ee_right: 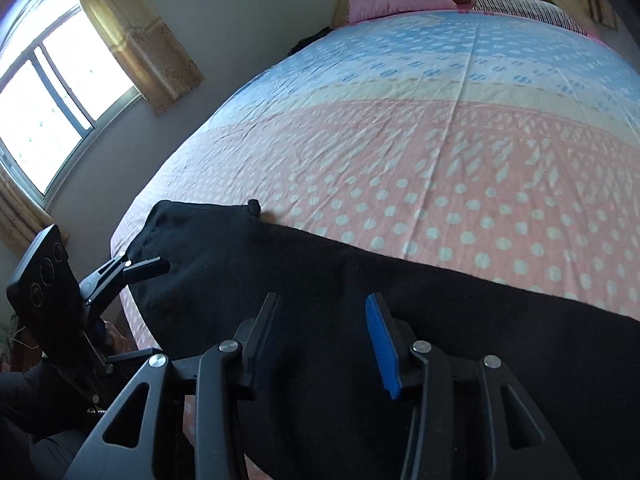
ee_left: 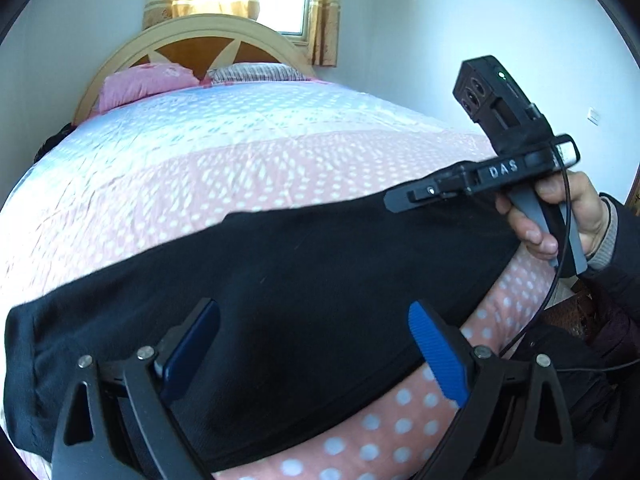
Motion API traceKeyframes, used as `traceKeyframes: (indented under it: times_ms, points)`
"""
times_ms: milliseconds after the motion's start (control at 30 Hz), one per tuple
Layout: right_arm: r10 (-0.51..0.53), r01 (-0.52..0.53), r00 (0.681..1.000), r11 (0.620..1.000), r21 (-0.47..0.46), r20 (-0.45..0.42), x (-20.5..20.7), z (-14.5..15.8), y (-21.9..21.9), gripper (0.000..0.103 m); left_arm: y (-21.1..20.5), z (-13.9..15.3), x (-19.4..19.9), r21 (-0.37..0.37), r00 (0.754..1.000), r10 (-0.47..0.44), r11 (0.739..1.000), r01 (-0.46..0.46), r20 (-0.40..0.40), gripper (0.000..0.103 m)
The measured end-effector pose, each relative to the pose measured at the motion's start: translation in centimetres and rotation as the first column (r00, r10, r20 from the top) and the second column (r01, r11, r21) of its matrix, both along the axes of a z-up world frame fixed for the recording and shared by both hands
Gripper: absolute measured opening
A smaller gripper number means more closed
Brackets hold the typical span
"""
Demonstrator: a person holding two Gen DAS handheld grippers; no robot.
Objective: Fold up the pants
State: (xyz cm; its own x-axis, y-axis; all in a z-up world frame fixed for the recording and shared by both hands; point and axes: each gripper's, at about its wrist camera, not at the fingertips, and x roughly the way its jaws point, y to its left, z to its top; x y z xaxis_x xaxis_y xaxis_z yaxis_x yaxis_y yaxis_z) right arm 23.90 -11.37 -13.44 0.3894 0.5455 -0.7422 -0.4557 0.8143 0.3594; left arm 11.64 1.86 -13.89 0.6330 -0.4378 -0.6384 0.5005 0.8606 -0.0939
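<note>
The black pants point(ee_left: 304, 280) lie flat in a long band across the near edge of the bed. My left gripper point(ee_left: 316, 344) is open just above the cloth near the pants' left end, holding nothing. The pants also fill the lower right wrist view point(ee_right: 400, 300). My right gripper point(ee_right: 324, 332) is open over their right part, its blue pads apart and empty. The right gripper also shows in the left wrist view point(ee_left: 404, 196), held in a hand at the pants' right end. The left gripper shows in the right wrist view point(ee_right: 156, 264) at the far end of the cloth.
The bed point(ee_left: 200, 168) has a pink and blue dotted sheet. A pink pillow point(ee_left: 144, 84) and a striped pillow point(ee_left: 256, 72) lie at the wooden headboard point(ee_left: 192, 40). A curtained window point(ee_right: 52, 108) is on the left wall. My dark clothing point(ee_left: 592, 380) is at the bed's near edge.
</note>
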Motion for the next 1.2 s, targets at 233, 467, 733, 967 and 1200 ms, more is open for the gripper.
traceKeyframes:
  times_ms: [233, 467, 733, 967, 1200]
  points:
    - [-0.197, 0.204, 0.978, 0.973, -0.105, 0.069, -2.6, 0.4, -8.6, 0.045, -1.9, -1.9, 2.7, 0.103, 0.99, 0.106, 0.99, -0.097, -0.09, 0.099]
    - [-0.3, 0.303, 0.952, 0.95, -0.073, 0.061, -3.6, 0.2, -14.9, 0.045, -2.0, -2.6, 3.1, 0.151, 0.988, 0.123, 0.983, -0.107, -0.098, 0.102]
    - [-0.361, 0.367, 0.926, 0.929, -0.042, 0.108, -5.4, 1.8, -16.4, 0.048, -2.3, -2.6, 2.8, 0.161, 0.987, 0.129, 0.981, -0.112, -0.1, 0.103]
    - [-0.39, 0.393, 0.917, 0.919, -0.031, 0.08, -4.9, -0.4, -17.9, 0.049, -2.6, -2.6, 3.5, 0.164, 0.987, 0.125, 0.981, -0.107, -0.105, 0.103]
    - [-0.409, 0.414, 0.901, 0.91, -0.004, 0.146, -6.4, 1.7, -19.4, 0.049, -3.6, -0.7, 3.6, 0.128, 0.989, 0.119, 0.986, -0.107, -0.087, 0.103]
